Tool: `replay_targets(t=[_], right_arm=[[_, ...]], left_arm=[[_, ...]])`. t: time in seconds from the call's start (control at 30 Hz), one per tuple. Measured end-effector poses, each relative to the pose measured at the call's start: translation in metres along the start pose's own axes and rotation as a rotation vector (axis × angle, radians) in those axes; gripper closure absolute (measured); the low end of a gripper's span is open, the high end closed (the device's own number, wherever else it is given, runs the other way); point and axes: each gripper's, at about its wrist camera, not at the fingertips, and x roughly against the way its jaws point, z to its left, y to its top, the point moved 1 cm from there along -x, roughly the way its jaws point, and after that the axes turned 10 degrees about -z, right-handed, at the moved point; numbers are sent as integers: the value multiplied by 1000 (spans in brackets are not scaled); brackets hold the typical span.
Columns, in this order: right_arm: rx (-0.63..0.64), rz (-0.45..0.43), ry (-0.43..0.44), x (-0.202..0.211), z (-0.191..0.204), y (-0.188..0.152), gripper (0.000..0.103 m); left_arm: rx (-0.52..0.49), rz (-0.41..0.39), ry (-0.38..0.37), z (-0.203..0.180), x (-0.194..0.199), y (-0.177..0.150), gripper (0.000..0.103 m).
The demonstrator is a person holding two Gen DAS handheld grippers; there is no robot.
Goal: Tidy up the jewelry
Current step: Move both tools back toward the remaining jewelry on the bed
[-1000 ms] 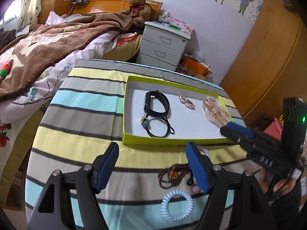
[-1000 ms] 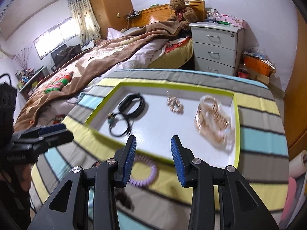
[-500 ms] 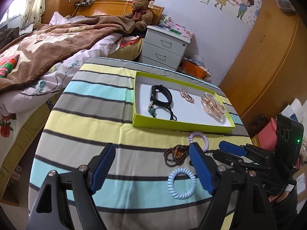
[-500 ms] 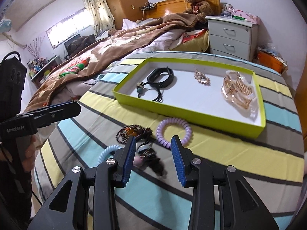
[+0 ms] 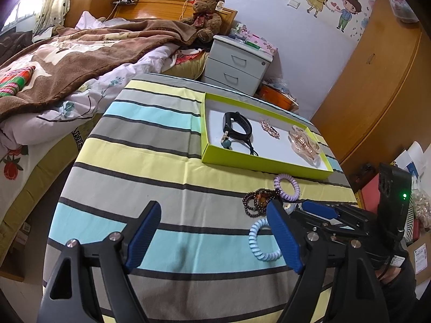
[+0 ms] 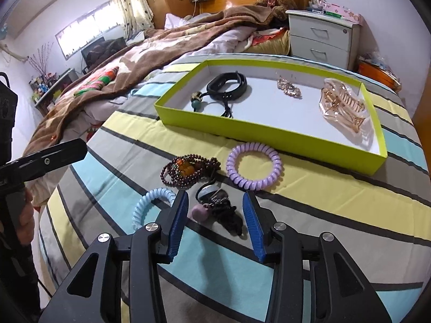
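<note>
A lime-green tray (image 6: 269, 132) (image 5: 258, 162) on the striped tablecloth holds a black band (image 6: 227, 84), a black cord with a teal bead (image 6: 195, 103), a gold chain (image 6: 289, 88) and a gold hair claw (image 6: 342, 107). In front of it lie a purple coil tie (image 6: 254, 165) (image 5: 287, 185), a dark red bead string (image 6: 188, 171) (image 5: 256, 200), a light blue coil tie (image 6: 150, 204) (image 5: 260, 241) and a black tie with charms (image 6: 215, 207). My right gripper (image 6: 214, 211) is open around the black tie. My left gripper (image 5: 212, 234) is open and empty.
A bed (image 5: 67, 62) with a brown blanket lies left of the table. A grey nightstand (image 5: 237, 64) stands behind it and a wooden wardrobe (image 5: 377, 94) to the right. The table's right edge (image 5: 350, 188) is close to the loose pieces.
Both grippers have pulled back from the tray toward the table's front. The right gripper has come down over the black tie. Its jaws have opened wider.
</note>
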Motion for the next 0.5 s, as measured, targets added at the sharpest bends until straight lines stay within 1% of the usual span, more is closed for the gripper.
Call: replay_targets(t=[0.13, 0.27, 0.5], right_arm=[[18, 8, -21, -4, 5, -1, 60], [37, 36, -69, -12, 9, -4, 60], [49, 39, -102, -12, 10, -7, 61]], left_arm=[[1, 11, -5, 0, -1, -5, 20], [2, 19, -7, 1, -1, -8, 20], [7, 21, -4, 3, -1, -10, 20]])
